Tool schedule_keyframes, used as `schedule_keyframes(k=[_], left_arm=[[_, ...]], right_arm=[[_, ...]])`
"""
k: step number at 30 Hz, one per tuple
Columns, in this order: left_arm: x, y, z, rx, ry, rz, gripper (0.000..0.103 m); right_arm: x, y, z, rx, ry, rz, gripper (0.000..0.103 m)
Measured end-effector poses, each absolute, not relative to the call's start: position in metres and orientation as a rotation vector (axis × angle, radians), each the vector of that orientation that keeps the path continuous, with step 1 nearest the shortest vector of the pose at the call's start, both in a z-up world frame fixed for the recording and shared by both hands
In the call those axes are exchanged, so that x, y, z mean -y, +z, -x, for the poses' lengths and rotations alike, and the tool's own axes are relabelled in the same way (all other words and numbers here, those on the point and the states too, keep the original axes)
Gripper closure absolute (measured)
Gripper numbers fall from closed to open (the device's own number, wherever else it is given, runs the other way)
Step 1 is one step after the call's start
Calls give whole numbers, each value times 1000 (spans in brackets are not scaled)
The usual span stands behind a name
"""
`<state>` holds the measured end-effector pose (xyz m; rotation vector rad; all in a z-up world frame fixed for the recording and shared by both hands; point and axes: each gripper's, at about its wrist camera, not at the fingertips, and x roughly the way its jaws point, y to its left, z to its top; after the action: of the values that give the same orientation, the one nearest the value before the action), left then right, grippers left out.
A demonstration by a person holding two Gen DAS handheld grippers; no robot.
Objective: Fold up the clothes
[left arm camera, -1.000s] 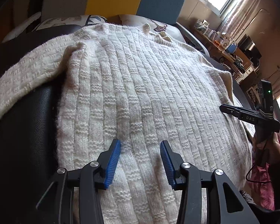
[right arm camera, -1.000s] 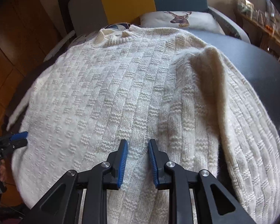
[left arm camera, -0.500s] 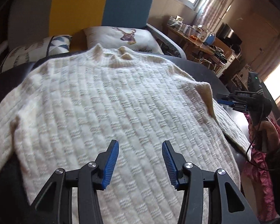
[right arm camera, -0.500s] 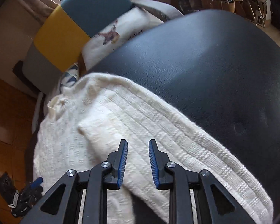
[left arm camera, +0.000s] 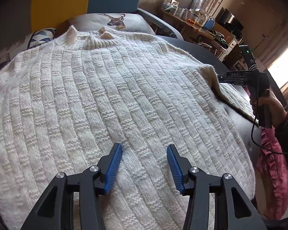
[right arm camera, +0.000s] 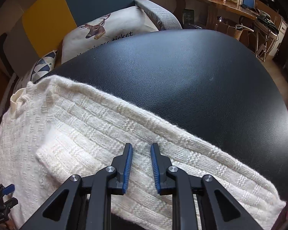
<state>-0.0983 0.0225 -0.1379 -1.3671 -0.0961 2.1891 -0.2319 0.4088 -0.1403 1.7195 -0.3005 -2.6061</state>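
A cream knit sweater (left arm camera: 109, 95) lies spread flat on a black leather surface (right arm camera: 192, 80), collar at the far end. My left gripper (left arm camera: 144, 153) hovers open over the lower body of the sweater, nothing between its blue pads. The sweater's right sleeve (right arm camera: 163, 143) runs diagonally, with its cuff (right arm camera: 53, 153) folded onto the body. My right gripper (right arm camera: 141, 153) sits just above that sleeve, its jaws a narrow gap apart and holding nothing. In the left wrist view the right gripper (left arm camera: 238, 76), held by a hand (left arm camera: 272, 105), points at the raised sleeve fold (left arm camera: 207, 71).
A sofa with a deer-print cushion (right arm camera: 109, 28) and a patterned cushion (left arm camera: 40, 36) stands behind the leather surface. A cluttered wooden table (right arm camera: 216, 2) is at the far right. Pink fabric (left arm camera: 272, 172) hangs at the right edge. The left gripper (right arm camera: 2, 193) shows at the lower left.
The right gripper swung from over the sweater's body to over the right sleeve. The left gripper turned right and now faces the collar. Both jaw gaps stayed the same.
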Motion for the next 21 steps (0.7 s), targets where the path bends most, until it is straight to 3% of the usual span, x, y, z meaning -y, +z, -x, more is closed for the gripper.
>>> schedule_keyframes(k=[2, 9, 18, 21], left_arm=[[-13, -125, 109, 95, 2225, 1313, 53], [26, -91, 196, -236, 2488, 1126, 53], [57, -116, 295, -428, 2464, 1174, 53], [55, -125, 308, -421, 2415, 1209, 53]], right_arm=[[-398, -125, 235, 309, -2610, -1629, 80], [-285, -97, 281, 121, -2369, -1402, 80], [-171, -134, 338, -336, -2221, -1422, 80], [-167, -147, 351, -371, -2219, -1450, 80]])
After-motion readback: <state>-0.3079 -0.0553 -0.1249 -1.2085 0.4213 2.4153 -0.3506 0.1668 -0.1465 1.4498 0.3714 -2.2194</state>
